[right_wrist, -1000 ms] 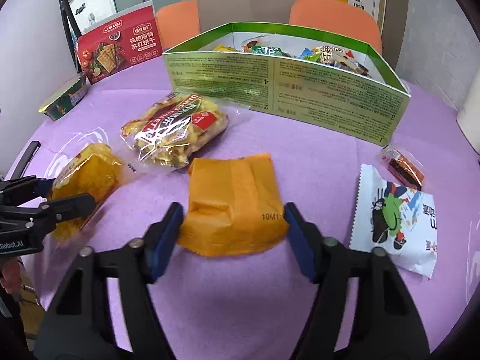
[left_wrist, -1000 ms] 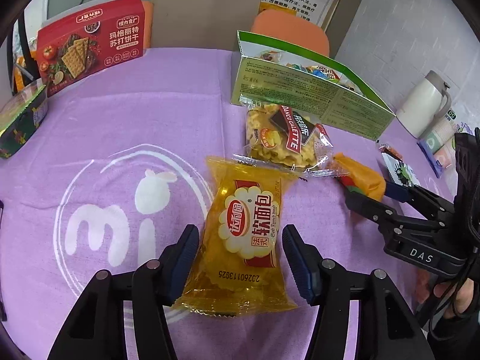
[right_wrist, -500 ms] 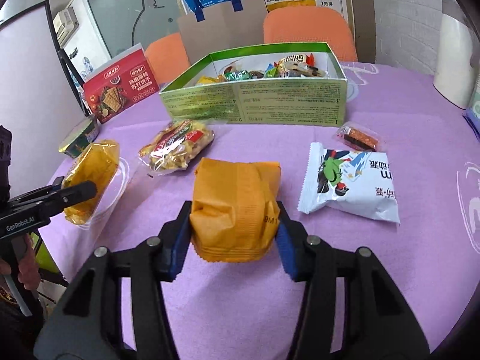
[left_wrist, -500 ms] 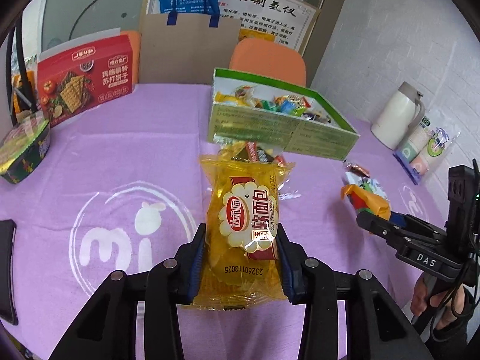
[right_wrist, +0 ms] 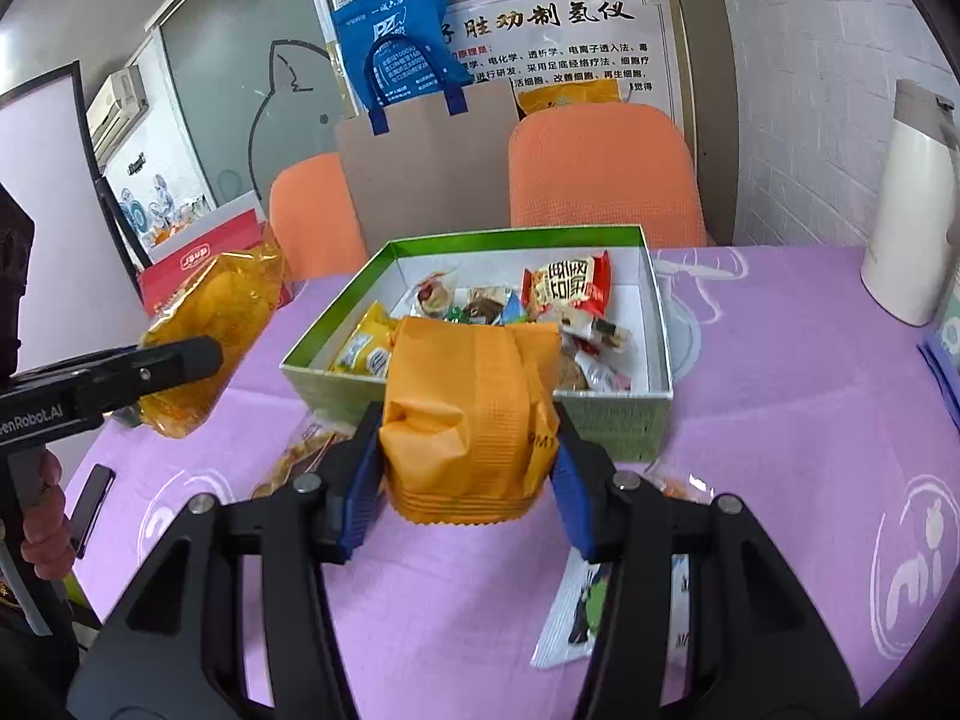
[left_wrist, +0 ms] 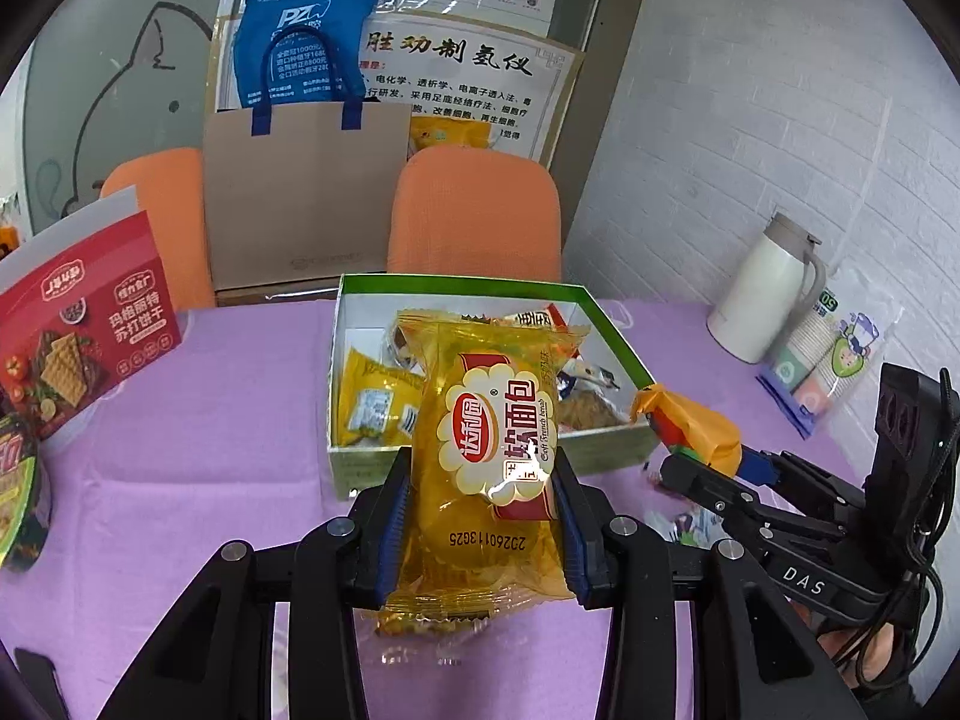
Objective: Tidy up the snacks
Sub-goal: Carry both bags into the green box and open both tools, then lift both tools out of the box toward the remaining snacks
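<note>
At the far left of the purple table [left_wrist: 198, 396] a red cracker box [left_wrist: 84, 324] stands upright, with one instant-noodle bowl [left_wrist: 15, 486] at the near-left edge. Next comes the left gripper [left_wrist: 480, 516], its jaws clamped on the sides of one yellow bread packet [left_wrist: 489, 456], held clear of the cloth with its long axis running away from the camera toward the box. Straight beyond it, at mid-table, sits the single green-rimmed snack box [left_wrist: 618, 342], open on top and already holding a loose pile of small wrapped snacks; I cannot count them reliably. To the right, the right gripper [right_wrist: 465, 480] has its jaws clamped on one orange packet [right_wrist: 474, 414], also off the table, long axis likewise pointing at the box. In the left wrist view that orange packet's tip sits just by the box's near-right corner, so I judge the right hand to be the nearer of the two to the opening; both loads lie short of the near wall and must travel forward and over it. Left on the cloth I count two visible packets: one clear bag of yellow snacks [right_wrist: 300, 456] near the box's left front, and one white packet [right_wrist: 576, 618] under the right gripper. At the far right stands one white thermos [left_wrist: 765, 294] beside a sleeve of paper cups [left_wrist: 822, 360].
</note>
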A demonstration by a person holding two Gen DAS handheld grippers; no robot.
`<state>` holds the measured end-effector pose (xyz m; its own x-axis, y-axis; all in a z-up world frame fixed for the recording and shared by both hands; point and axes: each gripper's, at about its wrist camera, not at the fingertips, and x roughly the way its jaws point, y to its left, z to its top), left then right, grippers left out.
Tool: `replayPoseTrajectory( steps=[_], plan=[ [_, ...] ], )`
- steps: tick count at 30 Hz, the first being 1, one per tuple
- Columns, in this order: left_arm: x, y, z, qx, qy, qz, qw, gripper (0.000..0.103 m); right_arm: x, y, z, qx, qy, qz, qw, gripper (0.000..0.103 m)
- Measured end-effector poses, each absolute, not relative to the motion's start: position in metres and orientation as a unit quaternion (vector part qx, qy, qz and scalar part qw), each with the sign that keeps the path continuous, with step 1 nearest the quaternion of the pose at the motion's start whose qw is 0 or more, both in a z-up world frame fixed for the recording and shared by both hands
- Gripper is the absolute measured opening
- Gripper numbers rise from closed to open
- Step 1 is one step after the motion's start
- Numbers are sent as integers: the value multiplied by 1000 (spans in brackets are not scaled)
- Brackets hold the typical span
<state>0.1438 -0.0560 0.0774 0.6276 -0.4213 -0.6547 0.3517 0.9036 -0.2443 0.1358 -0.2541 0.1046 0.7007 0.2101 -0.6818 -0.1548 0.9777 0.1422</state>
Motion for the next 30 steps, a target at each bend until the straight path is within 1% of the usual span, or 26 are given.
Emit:
replayPoseTrajectory(
  steps=[6,9,10,11,13,14,15,17,19,20,27,30],
  plan=[
    [212,-65,63,-39,398,-192,896,42,188,-258,96,46,369,96,923,53],
    [234,-68,57,-40,404,-186,895,42,213,-260,84,56,369,98,923,55],
    [242,-69,54,-38,404,-183,895,42,221,-263,78,65,374,100,920,58],
    [248,-70,50,-37,406,-183,895,42,229,-264,70,70,379,99,918,60],
    [259,-70,42,-41,409,-175,895,43,236,-264,58,58,392,96,913,73],
    [263,-69,38,-42,409,-170,896,54,238,-263,54,48,399,93,911,75],
    [265,-68,34,-44,409,-163,897,73,236,-263,51,37,404,93,909,79],
    [264,-62,31,-52,396,-149,905,90,230,-263,51,19,396,99,913,84],
    [263,-58,29,-61,387,-144,909,93,226,-264,53,16,394,97,914,94],
    [263,-58,28,-63,389,-142,908,94,225,-264,54,18,393,96,914,96],
    [248,-60,35,-41,389,-123,912,94,205,-264,78,20,383,97,919,96],
    [235,-58,46,-37,383,-119,915,95,190,-263,93,19,377,92,922,99]
  ],
)
